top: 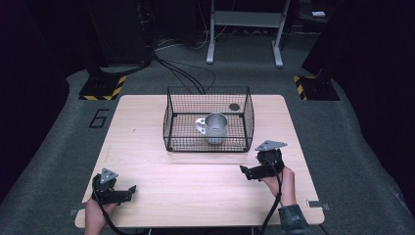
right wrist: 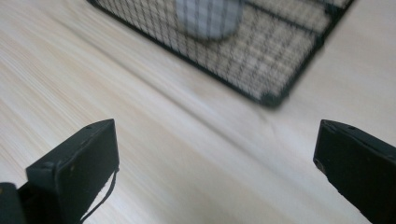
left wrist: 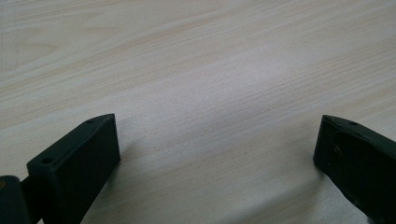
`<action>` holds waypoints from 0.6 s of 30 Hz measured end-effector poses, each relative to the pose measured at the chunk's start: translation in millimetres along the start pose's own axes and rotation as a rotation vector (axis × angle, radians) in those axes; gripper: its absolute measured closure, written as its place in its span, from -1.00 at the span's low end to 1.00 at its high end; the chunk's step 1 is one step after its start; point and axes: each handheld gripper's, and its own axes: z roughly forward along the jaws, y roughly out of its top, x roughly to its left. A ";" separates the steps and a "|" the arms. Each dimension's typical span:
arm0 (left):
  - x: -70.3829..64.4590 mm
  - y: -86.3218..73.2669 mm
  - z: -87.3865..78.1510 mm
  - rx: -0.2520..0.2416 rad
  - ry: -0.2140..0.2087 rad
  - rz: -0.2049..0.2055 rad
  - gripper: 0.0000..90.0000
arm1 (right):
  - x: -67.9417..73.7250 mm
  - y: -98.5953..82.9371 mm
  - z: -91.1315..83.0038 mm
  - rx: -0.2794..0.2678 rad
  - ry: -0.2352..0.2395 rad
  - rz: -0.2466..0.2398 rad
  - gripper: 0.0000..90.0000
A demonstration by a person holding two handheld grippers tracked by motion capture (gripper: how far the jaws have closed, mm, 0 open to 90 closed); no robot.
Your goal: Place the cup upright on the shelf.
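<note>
1. Metal mug [top: 215, 128]: stands upright inside the wire basket [top: 171, 117] at table [top: 147, 161] centre, mouth up, handle pointing toward 9 o'clock.
2. Right gripper [top: 247, 172]: at 4 o'clock of the basket, jaws wide apart, empty.
3. Left gripper [top: 128, 191]: at 7 o'clock, jaws apart, empty.

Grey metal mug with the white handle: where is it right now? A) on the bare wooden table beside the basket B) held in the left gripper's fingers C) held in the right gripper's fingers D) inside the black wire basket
D: the grey metal mug stands upright inside the black wire basket, and both grippers are open and empty.
</note>
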 end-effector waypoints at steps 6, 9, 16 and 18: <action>0.0 0.0 0.0 0.000 0.000 0.001 -0.99 | -12.8 -42.6 12.0 0.054 -0.039 0.061 -1.00; 0.0 0.0 0.0 0.000 0.000 0.001 -0.99 | -21.5 -61.9 16.7 0.070 -0.061 0.091 -1.00; 0.3 0.8 -0.8 0.014 -0.003 0.002 -0.99 | -38.9 -93.7 19.1 0.054 -0.100 0.110 -1.00; 0.3 0.8 -0.9 0.014 -0.004 0.003 -0.99 | -40.5 -97.5 18.7 0.028 -0.098 0.087 -1.00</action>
